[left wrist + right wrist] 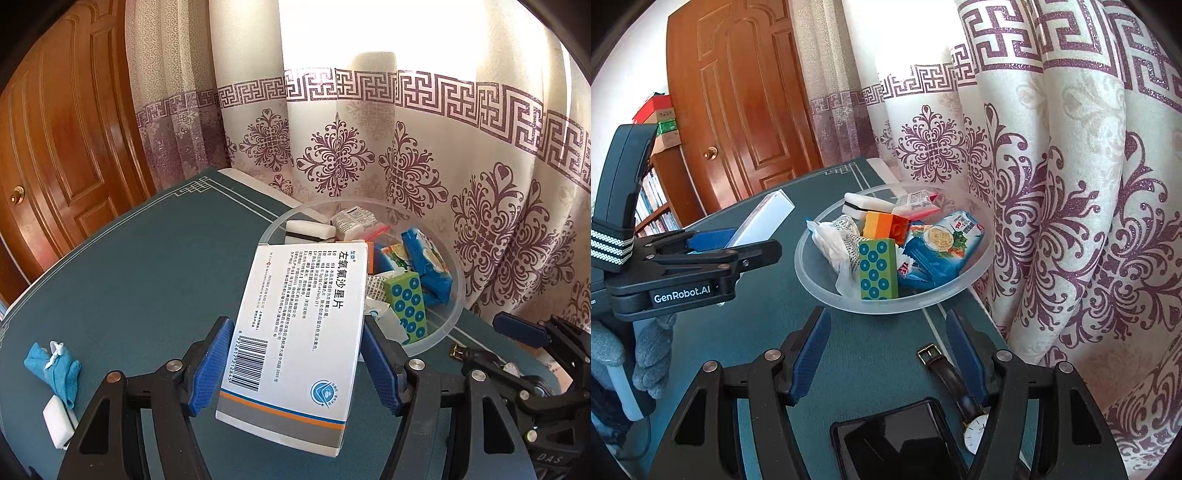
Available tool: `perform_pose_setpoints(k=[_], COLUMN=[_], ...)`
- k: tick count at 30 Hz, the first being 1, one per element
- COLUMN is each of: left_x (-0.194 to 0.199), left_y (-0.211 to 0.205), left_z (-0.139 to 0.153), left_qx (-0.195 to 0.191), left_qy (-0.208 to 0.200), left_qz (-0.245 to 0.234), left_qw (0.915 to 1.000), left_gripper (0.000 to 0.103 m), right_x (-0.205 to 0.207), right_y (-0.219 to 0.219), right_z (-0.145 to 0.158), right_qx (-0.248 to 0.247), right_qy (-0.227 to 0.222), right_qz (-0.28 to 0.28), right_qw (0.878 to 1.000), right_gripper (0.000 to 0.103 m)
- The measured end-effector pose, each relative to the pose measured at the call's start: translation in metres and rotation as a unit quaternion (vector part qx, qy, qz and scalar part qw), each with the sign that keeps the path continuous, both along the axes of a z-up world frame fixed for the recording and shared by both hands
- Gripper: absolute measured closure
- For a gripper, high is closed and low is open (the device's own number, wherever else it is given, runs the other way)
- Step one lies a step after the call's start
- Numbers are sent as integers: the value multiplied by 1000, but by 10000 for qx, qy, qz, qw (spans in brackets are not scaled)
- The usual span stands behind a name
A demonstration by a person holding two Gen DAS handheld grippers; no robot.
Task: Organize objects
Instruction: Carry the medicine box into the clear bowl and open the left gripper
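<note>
Holding a white box [295,332] tight, the left gripper [295,365] is near the bowl [456,317]; the right gripper [886,354], jaws apart, holds nothing.

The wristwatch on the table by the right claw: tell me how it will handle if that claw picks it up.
The wristwatch would probably go floppy: its dark strap lies slack and curved on the table. Pinched by the strap, the round face may swing down, being likely the heavier end. The glass face looks fragile, so set it gently into the bowl.
</note>
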State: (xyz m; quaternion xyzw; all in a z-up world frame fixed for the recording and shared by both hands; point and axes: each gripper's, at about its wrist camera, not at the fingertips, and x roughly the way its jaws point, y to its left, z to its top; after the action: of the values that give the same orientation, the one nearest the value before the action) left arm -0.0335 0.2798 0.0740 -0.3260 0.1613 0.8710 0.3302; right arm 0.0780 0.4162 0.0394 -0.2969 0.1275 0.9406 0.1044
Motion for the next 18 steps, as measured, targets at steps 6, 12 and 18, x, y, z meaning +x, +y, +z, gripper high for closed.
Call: perform_pose_setpoints(k=[6, 12, 18], left_x=[-16, -31, -41], left_y=[27, 54, 72], left_z=[3, 5, 3], left_qx=[21, 67, 52], left_qy=[-68, -118, -91], left_qz=[-80, -112, -125], left_qw=[9999, 9998, 9999], left_gripper=[31, 31, 31], right_x=[0, 0, -1], right_y=[-1, -1, 0], right_z=[-1, -3, -5], right_qx=[-47, -112, -111], right_qy=[9, -23, -13], right_qz=[61, 83, 86], right_qw=[10000, 9999, 9999], right_gripper=[37, 37, 37])
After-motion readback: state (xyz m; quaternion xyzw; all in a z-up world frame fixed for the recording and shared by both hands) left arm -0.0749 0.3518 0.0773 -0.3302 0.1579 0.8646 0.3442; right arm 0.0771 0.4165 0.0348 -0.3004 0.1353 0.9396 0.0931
